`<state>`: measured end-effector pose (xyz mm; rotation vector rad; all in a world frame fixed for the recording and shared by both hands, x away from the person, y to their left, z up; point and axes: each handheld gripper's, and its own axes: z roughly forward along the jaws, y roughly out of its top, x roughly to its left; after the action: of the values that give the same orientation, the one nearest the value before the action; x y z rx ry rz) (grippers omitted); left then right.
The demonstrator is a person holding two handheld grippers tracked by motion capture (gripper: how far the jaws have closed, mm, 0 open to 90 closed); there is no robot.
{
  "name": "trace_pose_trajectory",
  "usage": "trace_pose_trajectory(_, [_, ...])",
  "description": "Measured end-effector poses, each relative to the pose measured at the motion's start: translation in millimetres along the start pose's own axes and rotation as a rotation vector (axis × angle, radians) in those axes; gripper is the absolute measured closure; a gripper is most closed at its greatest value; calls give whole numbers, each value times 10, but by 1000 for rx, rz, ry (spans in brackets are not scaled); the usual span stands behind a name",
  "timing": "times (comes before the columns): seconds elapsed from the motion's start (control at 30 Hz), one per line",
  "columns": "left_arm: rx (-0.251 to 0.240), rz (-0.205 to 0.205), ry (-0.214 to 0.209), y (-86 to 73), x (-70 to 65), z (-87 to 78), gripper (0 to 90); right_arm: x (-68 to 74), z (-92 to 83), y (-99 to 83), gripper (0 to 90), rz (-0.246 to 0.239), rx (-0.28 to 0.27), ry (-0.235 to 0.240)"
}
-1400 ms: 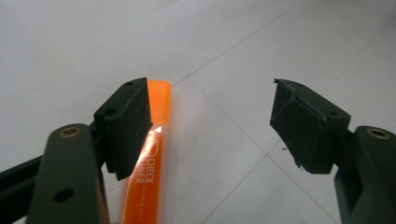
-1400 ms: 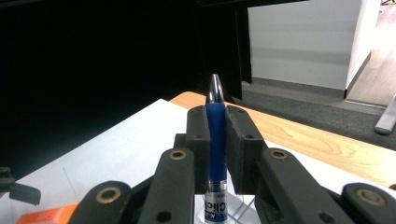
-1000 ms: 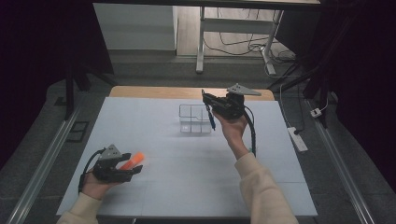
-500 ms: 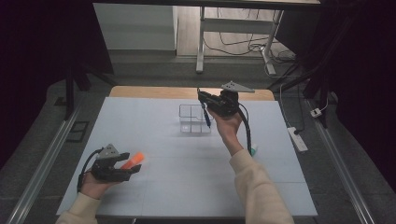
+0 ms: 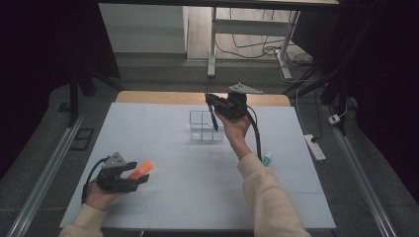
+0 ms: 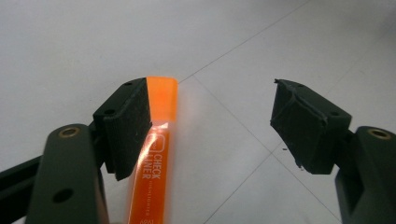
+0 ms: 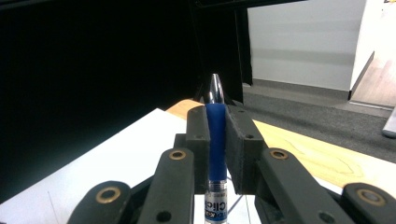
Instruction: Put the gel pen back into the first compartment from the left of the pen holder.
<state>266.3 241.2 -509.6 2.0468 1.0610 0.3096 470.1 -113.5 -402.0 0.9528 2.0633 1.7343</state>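
Right gripper [image 5: 211, 106] clamped on blue pen [image 7: 216, 140], raised above clear organizer [image 5: 206, 126], likely for dropping in; left gripper [image 5: 141, 174] spread wide, orange highlighter [image 6: 156, 140] touching one pad, lettering legible from left gripper view, mere orange streak from high view.

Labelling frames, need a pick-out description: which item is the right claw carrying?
Start at the white table and find the clear plastic divided box near its far edge. Just above that box the right claw is shut on a slim blue-gripped pen with a silver tip. Unlike the flat orange highlighter marker by the left claw, it is thin, round and dark blue.
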Motion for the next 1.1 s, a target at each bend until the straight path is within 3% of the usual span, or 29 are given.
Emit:
trace_pose_trajectory(0.57, [3,-1,-1,2,-1,11,285,52,125,111,788,-24,-27,10])
trace_pose_trajectory(1.1, [-1,-4,-4,-5,11,3,286,86,398,142,787,-35,-41,13])
